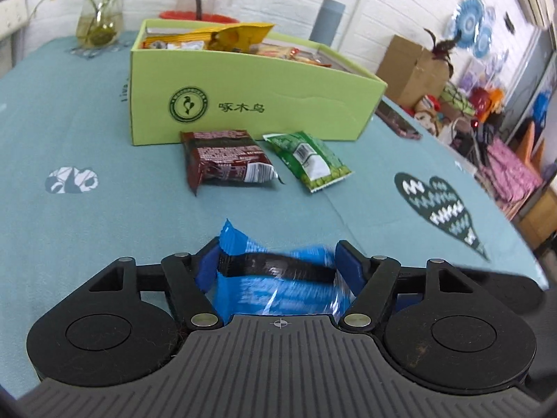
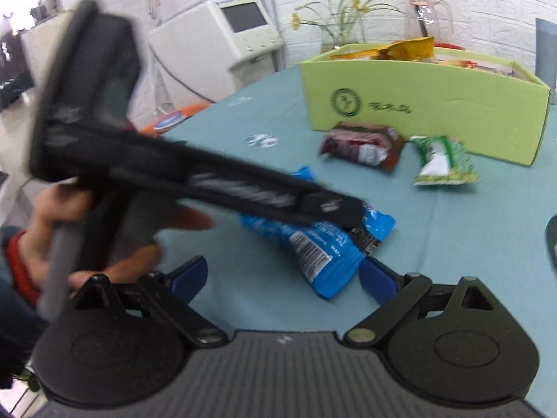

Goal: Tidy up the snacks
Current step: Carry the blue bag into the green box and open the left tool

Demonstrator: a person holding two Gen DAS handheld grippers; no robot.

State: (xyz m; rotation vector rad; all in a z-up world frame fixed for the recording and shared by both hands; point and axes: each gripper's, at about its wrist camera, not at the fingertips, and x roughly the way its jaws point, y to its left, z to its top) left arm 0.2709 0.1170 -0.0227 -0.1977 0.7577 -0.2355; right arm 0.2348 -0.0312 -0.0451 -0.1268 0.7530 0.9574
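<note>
Left wrist view: blue finger pads [image 1: 205, 268] of the left gripper [image 1: 276, 264] press from both sides on a blue snack packet [image 1: 278, 285], so the tool is clamped on it, with the packet crumpled between the pads. Beyond, on the teal tablecloth [image 1: 104, 139], a dark red packet [image 1: 226, 160] and a green packet [image 1: 308, 160] lie just in front of the green box [image 1: 250, 97], the red one touching or nearly touching its front wall. The box already holds several yellow and orange snacks [image 1: 236, 36].

Right wrist view: the right gripper [image 2: 283, 275] has its jaws spread wide and holds nothing. Ahead of it the left gripper [image 2: 344, 212], blurred, pinches the blue snack packet [image 2: 313, 244] near its upper end, between the right gripper and the green box [image 2: 435, 104]. Whether the packet's lower end touches the cloth cannot be told.

Handling, as a judgement: the packet looks light, soft and crinkly, with a slick film that may slip. A grip across the middle or on a sealed end seam seems safest, with mild pressure to avoid crushing the contents.
</note>
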